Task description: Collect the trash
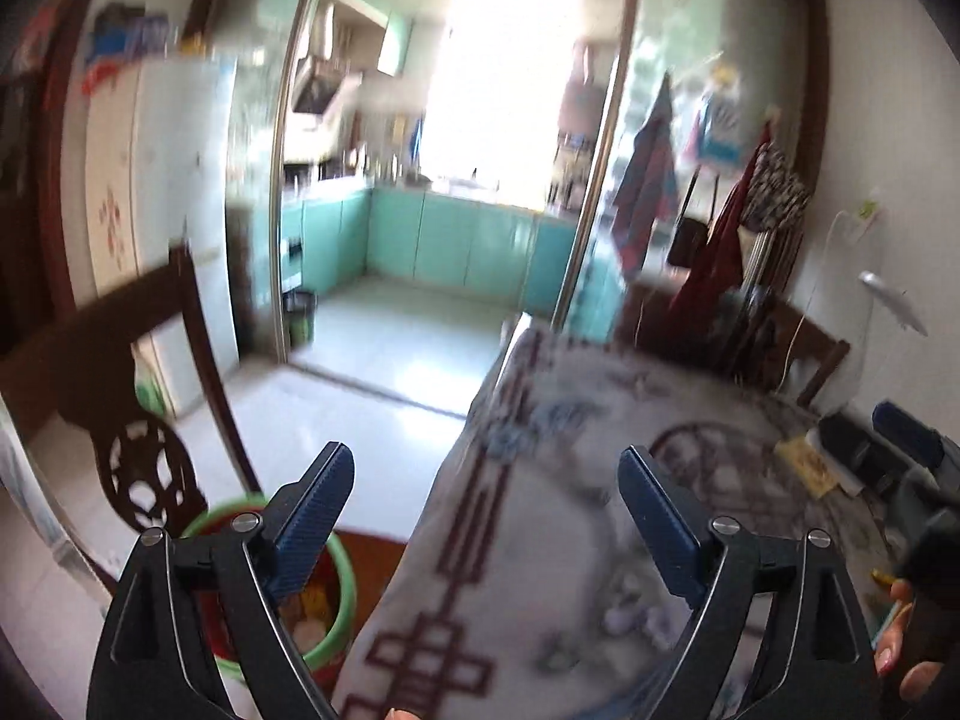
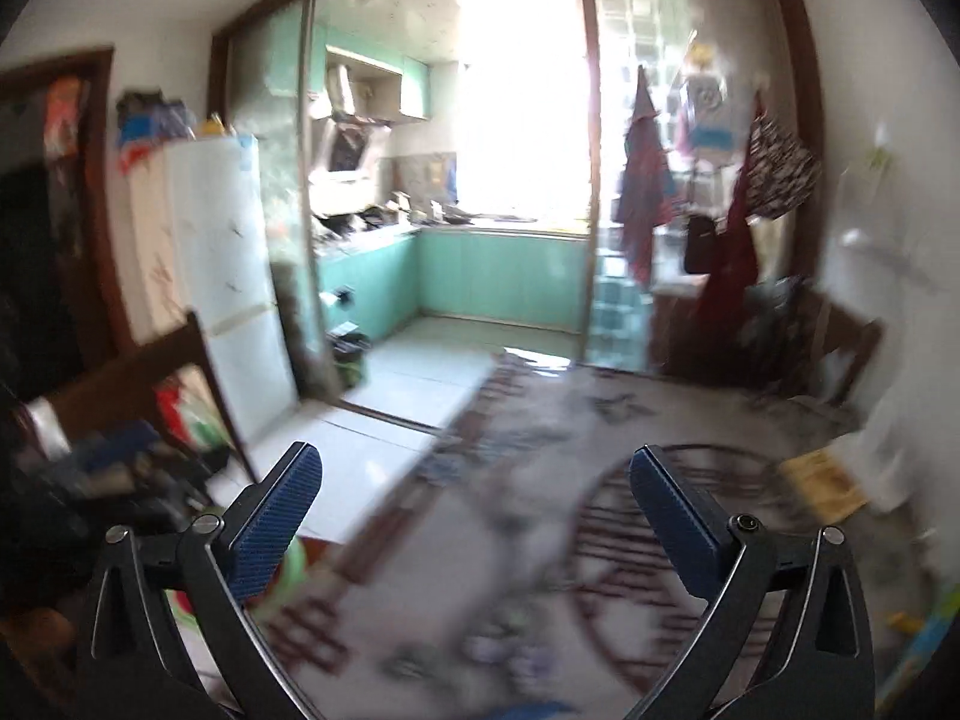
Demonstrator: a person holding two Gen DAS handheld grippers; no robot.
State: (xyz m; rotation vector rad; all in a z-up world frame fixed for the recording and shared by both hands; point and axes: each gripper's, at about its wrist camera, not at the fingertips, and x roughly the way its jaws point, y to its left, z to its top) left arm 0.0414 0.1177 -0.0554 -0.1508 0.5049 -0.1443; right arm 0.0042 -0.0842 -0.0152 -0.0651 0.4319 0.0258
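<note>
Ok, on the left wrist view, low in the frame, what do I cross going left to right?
Dark wooden chair → green trash bin → patterned tablecloth on the table → yellow item on the table → the other tongs at the right edge.

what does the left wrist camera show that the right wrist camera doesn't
Only the left wrist view clearly shows the green trash bin with scraps inside, on the floor beside the table, and the carved dark chair back next to it. Only the right wrist view shows the dark doorway at far left. Both show open grippers, left and right, the patterned tablecloth, the white fridge and the teal kitchen cabinets.
</note>
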